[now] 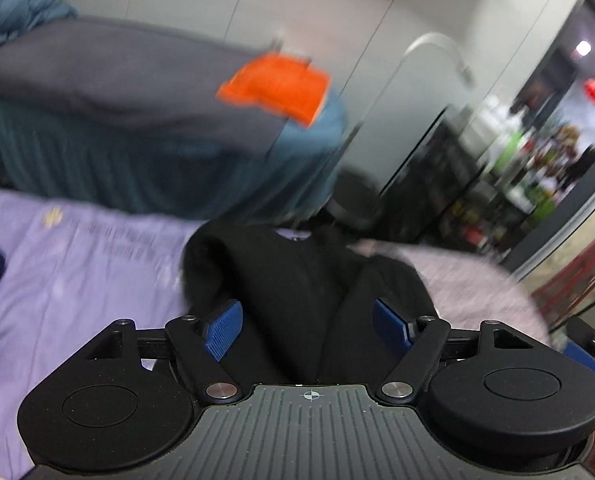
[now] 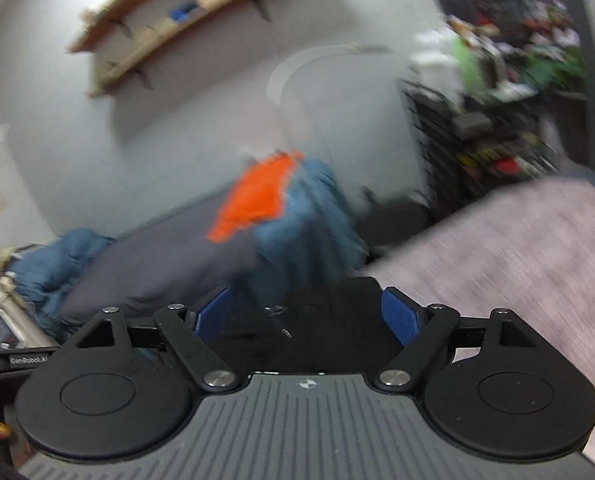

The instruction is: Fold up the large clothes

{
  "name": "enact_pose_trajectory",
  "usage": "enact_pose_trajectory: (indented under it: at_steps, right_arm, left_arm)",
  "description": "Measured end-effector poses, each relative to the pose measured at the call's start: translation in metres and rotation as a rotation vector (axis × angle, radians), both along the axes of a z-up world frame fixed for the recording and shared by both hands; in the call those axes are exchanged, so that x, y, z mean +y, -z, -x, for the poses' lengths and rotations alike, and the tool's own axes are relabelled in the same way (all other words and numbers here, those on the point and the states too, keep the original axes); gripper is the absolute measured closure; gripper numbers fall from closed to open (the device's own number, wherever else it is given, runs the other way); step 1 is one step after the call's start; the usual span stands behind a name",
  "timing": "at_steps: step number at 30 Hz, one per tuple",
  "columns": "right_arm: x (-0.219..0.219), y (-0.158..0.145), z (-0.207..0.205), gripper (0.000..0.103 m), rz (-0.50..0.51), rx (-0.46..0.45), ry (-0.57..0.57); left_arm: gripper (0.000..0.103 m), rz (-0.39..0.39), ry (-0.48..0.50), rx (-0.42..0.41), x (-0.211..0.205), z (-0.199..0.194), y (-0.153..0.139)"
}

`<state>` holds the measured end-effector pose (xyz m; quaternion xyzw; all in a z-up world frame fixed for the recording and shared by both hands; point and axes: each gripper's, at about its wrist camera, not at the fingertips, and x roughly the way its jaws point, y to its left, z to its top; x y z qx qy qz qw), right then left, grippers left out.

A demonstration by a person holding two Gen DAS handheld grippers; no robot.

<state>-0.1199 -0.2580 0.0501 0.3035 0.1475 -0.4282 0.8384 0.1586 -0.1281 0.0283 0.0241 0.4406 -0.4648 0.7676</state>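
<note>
A black garment (image 1: pixel 297 280) lies bunched on the purple bed cover (image 1: pixel 77 264). My left gripper (image 1: pixel 307 326) is open, its blue pads (image 1: pixel 223 330) apart on either side of the black cloth, which runs between them; no grip shows. My right gripper (image 2: pixel 307 318) is open too, blue pads (image 2: pixel 401 320) wide apart, with the black garment (image 2: pixel 321 320) just ahead and below it. Both views are motion-blurred.
A second bed with a grey-blue cover (image 1: pixel 117 92) stands behind, an orange cloth (image 1: pixel 277 86) on its corner. A pinkish blanket (image 2: pixel 517 256) lies to the right. A cluttered dark rack (image 1: pixel 497 184) stands at the right wall. A wooden shelf (image 2: pixel 177 12) hangs above.
</note>
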Motion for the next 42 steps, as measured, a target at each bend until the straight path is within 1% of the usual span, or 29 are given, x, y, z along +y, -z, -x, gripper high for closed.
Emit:
enact_pose_trajectory:
  at_steps: [1,4,6,8,11,12,14,18,21,24,27,29,31,32,33,35,36,38,39,41,42]
  right_arm:
    - [0.005,0.009,0.011,0.017,-0.019,0.018,0.029]
    - [0.012,0.022,0.038,0.017,-0.083,0.039,0.113]
    - [0.019,0.026,0.062,0.016,-0.118,0.034,0.152]
    - [0.025,0.027,0.088,0.014,-0.133,0.045,0.191]
    - [0.035,0.036,0.125,0.012,-0.148,0.092,0.227]
    - [0.039,0.038,0.135,0.012,-0.156,0.106,0.236]
    - [0.048,0.042,0.152,0.012,-0.169,0.131,0.244]
    - [0.067,0.057,0.175,0.012,-0.188,0.205,0.238]
    - [0.085,0.071,0.172,0.012,-0.196,0.275,0.172]
    - [0.11,0.085,0.154,0.012,-0.206,0.317,0.034]
    - [0.138,0.095,0.13,0.012,-0.214,0.335,-0.125]
    - [0.153,0.104,0.116,0.012,-0.228,0.357,-0.202]
    - [0.161,0.116,0.105,0.015,-0.252,0.395,-0.235]
    - [0.164,0.118,0.103,0.019,-0.248,0.41,-0.235]
    - [0.165,0.118,0.1,0.02,-0.23,0.418,-0.236]
    - [0.167,0.112,0.095,0.019,-0.185,0.392,-0.253]
    - [0.167,0.108,0.091,0.016,-0.17,0.364,-0.276]
    - [0.167,0.102,0.076,0.013,-0.15,0.331,-0.352]
    - [0.168,0.101,0.065,0.013,-0.146,0.318,-0.41]
    - [0.17,0.107,0.042,0.012,-0.182,0.28,-0.518]
    - [0.17,0.114,0.031,0.012,-0.208,0.266,-0.537]
  left_arm:
    - [0.0,-0.027,0.0,0.008,0.002,-0.004,0.012]
    - [0.0,-0.077,-0.01,0.013,0.021,-0.011,0.018]
    - [0.0,-0.079,-0.008,0.012,0.034,-0.009,0.004]
    - [0.0,-0.085,-0.012,-0.011,0.046,-0.01,-0.002]
    - [0.0,-0.118,-0.011,-0.066,0.073,-0.005,0.001]
    - [0.0,-0.129,-0.015,-0.072,0.079,-0.003,0.002]
    - [0.0,-0.154,-0.04,-0.056,0.095,-0.002,0.008]
    - [0.0,-0.198,-0.092,0.01,0.122,0.007,0.028]
    - [0.0,-0.24,-0.116,0.039,0.138,0.024,0.046]
    - [0.0,-0.288,-0.112,0.076,0.151,0.048,0.066]
    - [0.0,-0.32,-0.084,0.104,0.161,0.072,0.078]
    - [0.0,-0.334,-0.064,0.122,0.165,0.084,0.083]
    - [0.0,-0.346,-0.058,0.137,0.167,0.094,0.086]
    - [0.0,-0.35,-0.059,0.141,0.168,0.097,0.088]
    - [0.0,-0.352,-0.059,0.146,0.168,0.099,0.088]
    - [0.0,-0.342,-0.061,0.145,0.167,0.103,0.084]
    - [0.0,-0.335,-0.061,0.142,0.167,0.105,0.082]
    - [0.0,-0.322,-0.06,0.134,0.165,0.106,0.077]
    - [0.0,-0.317,-0.059,0.13,0.163,0.108,0.075]
    - [0.0,-0.308,-0.058,0.121,0.162,0.111,0.07]
    - [0.0,-0.305,-0.058,0.118,0.161,0.113,0.07]
